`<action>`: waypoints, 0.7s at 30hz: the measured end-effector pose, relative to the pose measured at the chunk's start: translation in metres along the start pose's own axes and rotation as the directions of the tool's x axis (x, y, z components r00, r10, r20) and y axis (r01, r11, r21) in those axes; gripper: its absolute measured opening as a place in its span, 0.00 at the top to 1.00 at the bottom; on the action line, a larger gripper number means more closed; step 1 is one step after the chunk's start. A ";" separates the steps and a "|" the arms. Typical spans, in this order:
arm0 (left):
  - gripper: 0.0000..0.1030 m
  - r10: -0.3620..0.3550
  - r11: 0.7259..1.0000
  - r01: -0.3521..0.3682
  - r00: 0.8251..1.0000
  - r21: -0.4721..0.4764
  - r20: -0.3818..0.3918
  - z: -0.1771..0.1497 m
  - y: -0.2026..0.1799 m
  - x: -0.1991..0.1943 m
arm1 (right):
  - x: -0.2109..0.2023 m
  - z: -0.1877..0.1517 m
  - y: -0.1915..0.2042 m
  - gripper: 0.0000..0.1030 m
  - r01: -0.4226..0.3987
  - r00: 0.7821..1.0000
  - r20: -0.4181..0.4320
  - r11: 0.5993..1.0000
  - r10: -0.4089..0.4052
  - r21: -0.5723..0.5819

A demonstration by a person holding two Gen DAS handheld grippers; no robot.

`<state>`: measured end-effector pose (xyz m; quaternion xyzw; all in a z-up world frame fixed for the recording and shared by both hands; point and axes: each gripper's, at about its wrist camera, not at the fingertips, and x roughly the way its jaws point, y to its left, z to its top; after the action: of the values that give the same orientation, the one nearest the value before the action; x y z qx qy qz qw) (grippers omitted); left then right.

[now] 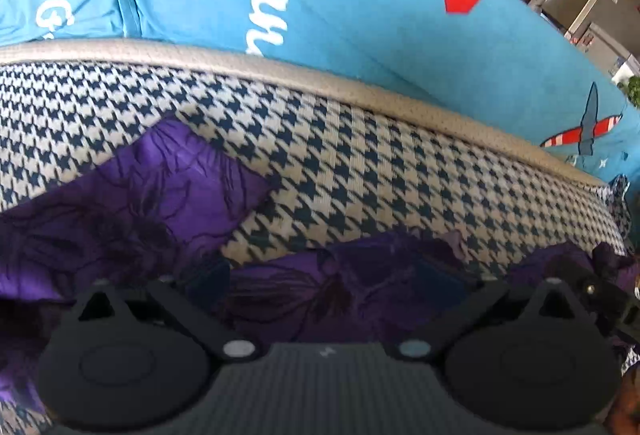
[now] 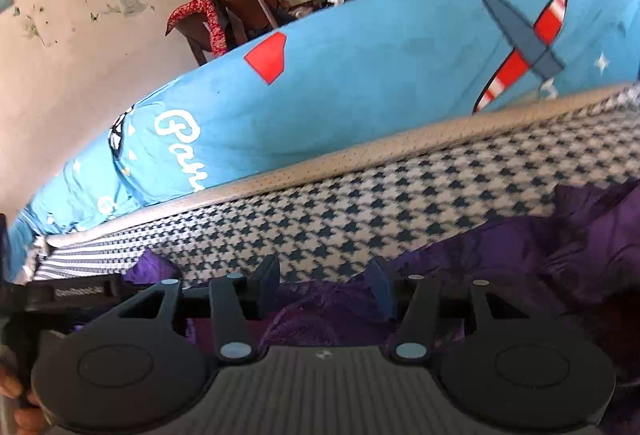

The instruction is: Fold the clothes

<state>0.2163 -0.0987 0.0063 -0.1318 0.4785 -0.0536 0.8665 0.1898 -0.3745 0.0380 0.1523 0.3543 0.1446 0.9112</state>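
Crinkled purple cloth garment [image 1: 132, 195] on woven houndstooth cover [image 1: 360, 163]; matt plastic hand-held gripper [image 2: 324, 287].

1. The garment [image 1: 132, 191] [image 2: 592, 247] is seen in deep purple with darker leaf-like markings.
2. The sofa seat cover [image 1: 360, 163] [image 2: 360, 211] is patterned in navy-and-cream houndstooth, edged with beige piping.
3. The cushion [image 1: 360, 35] [image 2: 360, 83] is coloured bright blue, printed with white script, red shapes and a red-and-white striped aeroplane.
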 end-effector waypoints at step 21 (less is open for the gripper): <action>0.20 0.076 0.970 -0.060 0.995 0.235 -0.057 -0.052 -0.016 -0.007 | -0.011 -0.047 0.016 0.84 -0.042 0.980 -0.198 0.971 -0.005 -0.236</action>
<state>0.1694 -0.1220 -0.0094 -0.0107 0.5013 -0.0840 0.8611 0.1470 -0.3560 0.0173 0.0298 0.4215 0.2090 0.8819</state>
